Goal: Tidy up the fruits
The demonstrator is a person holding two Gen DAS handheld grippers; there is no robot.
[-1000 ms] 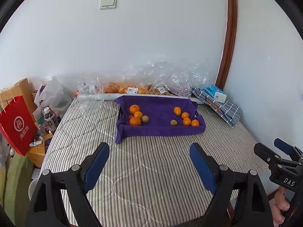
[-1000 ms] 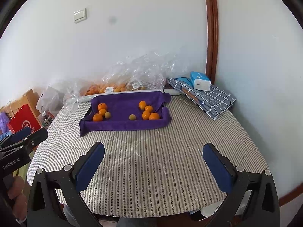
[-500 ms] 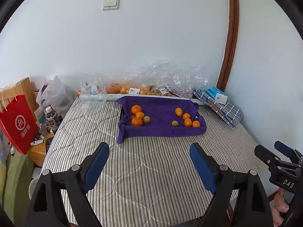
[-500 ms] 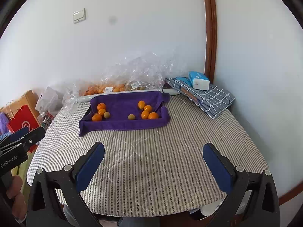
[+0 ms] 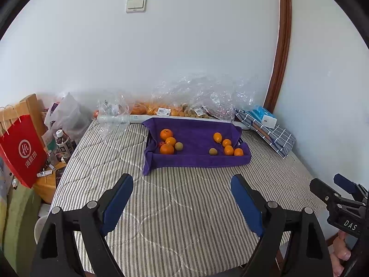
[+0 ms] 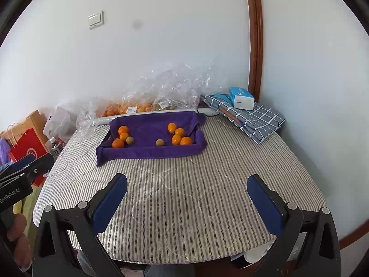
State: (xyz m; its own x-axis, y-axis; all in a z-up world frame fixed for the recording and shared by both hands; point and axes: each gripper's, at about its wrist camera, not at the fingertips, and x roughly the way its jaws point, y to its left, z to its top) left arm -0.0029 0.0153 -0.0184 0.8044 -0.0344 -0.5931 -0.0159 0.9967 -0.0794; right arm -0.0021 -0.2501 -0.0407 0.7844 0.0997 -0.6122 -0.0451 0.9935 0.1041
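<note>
Across the striped quilted table (image 5: 184,207), at its far side near the wall, sits the purple towel-lined tray (image 5: 196,159) that holds the task's fruit. I see two clusters in it: a left group (image 5: 168,140) of oranges with one small reddish fruit and a greenish-brown one touching, and a right group (image 5: 227,146) of smaller oranges with another greenish-brown fruit (image 5: 213,151) lying just apart from them toward the tray's middle. Behind the tray, clear plastic bags (image 5: 196,99) hold more orange fruit against the wall.

My left gripper (image 5: 182,198) hangs over the near part of the table with its blue pads spread wide and nothing between them. My right gripper (image 6: 186,198) is likewise splayed wide and empty, well short of the tray.

Judging the step is hard: fruit split into two bunches could be a sort nearly complete, or a loose scatter waiting to be grouped. The greenish-brown pieces sit one in each bunch, so I lean toward sorting by kind being unfinished, but I cannot settle it. Any pick would call for a long reach forward and a gentle close on small round fruit that could roll on the towel.
</note>
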